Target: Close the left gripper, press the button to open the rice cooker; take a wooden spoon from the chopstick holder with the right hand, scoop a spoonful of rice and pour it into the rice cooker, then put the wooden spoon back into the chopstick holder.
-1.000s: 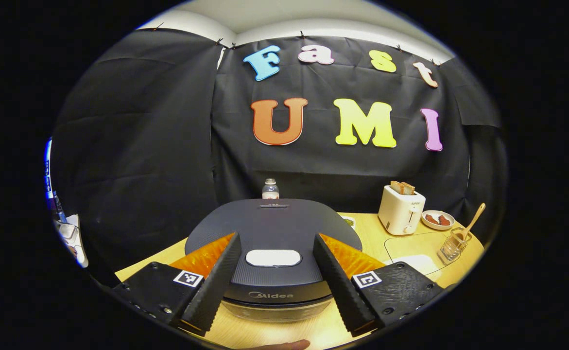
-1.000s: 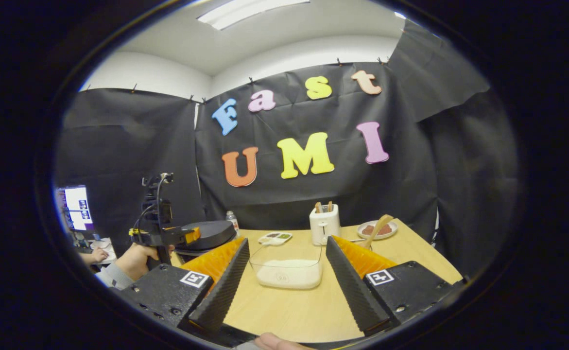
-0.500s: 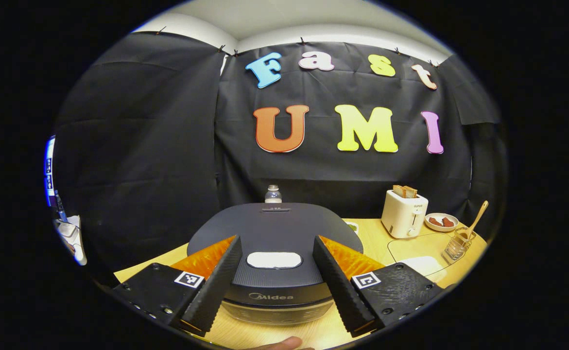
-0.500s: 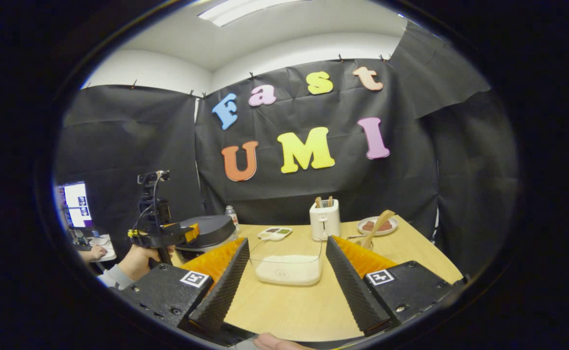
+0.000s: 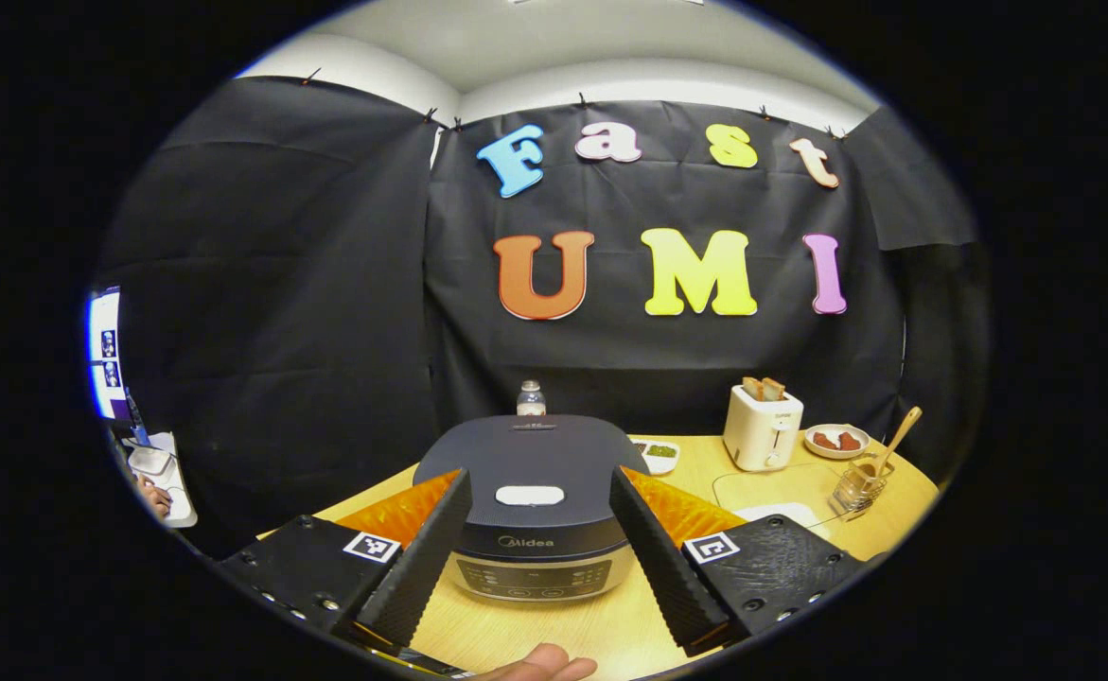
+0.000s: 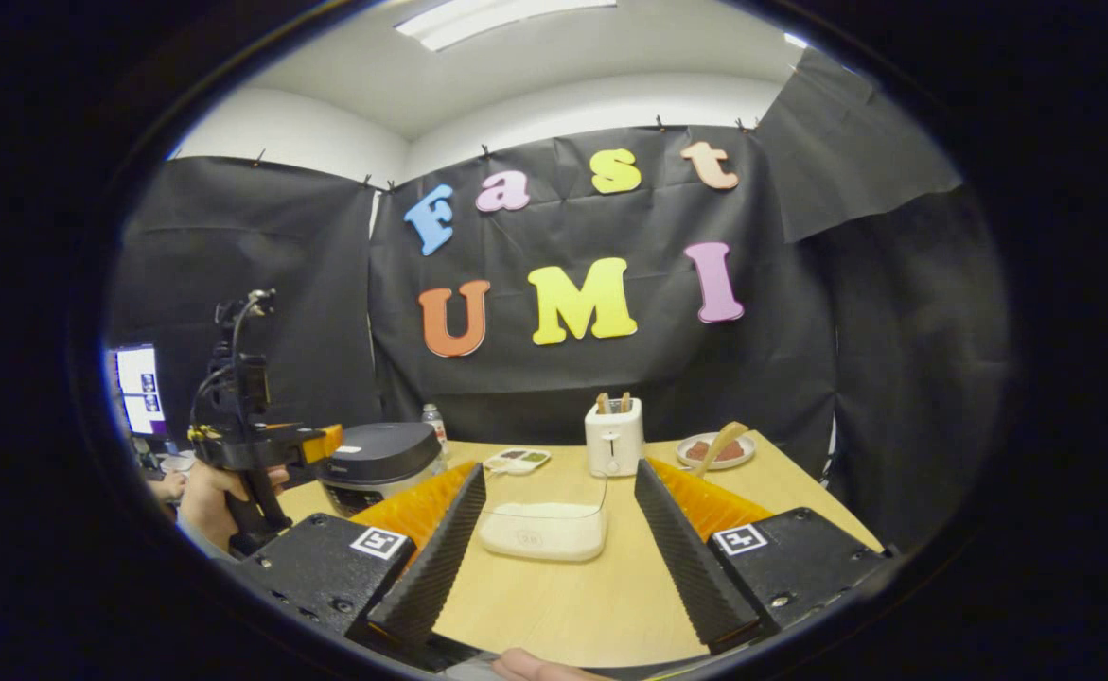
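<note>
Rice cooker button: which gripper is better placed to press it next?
Left. The left gripper faces the rice cooker with the button lined up between its open jaws. The right gripper faces the rice container.

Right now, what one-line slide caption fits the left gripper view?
Open left gripper faces the closed rice cooker, its lid button unpressed.

In the left gripper view, the left gripper [image 5: 536, 539] has two long wedge-shaped fingers [image 5: 426, 558] with ribbed inner faces, each mounted on a black block carrying a small square black-and-white marker tag [image 5: 370, 547] and round screws. The right gripper [image 6: 554, 544] in the right gripper view is built alike — ribbed wedges, black blocks, square tags. Farther off there, the left gripper shows a black handle and looping cables, gripped by a hand [image 6: 205, 482].
</note>
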Demonstrator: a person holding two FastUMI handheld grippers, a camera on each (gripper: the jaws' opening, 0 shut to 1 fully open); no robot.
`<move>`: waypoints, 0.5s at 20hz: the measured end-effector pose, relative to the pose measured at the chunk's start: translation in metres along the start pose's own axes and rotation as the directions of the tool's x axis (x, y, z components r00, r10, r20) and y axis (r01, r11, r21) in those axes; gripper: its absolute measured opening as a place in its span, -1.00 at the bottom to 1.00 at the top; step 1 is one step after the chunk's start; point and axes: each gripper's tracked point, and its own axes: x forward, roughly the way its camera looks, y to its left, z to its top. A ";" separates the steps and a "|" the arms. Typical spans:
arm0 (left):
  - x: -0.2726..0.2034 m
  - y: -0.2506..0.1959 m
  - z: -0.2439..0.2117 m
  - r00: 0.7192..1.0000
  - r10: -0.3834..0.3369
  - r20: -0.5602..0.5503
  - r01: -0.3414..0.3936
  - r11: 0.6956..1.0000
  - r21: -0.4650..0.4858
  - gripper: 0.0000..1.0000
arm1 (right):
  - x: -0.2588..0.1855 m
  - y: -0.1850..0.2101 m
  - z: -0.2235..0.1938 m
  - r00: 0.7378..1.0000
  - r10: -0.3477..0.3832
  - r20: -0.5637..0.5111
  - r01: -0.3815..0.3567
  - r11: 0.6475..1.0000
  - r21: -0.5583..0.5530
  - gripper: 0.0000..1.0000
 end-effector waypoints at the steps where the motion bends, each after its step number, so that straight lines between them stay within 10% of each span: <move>1: -0.011 -0.004 0.006 1.000 -0.013 -0.005 0.013 1.000 0.005 0.87 | 0.000 -0.002 0.002 1.000 -0.006 0.005 0.006 1.000 -0.009 1.00; 10: -0.091 -0.045 0.045 0.993 -0.113 0.033 0.114 0.993 -0.025 0.88 | -0.010 -0.037 0.052 0.993 -0.115 0.036 0.117 0.992 -0.057 1.00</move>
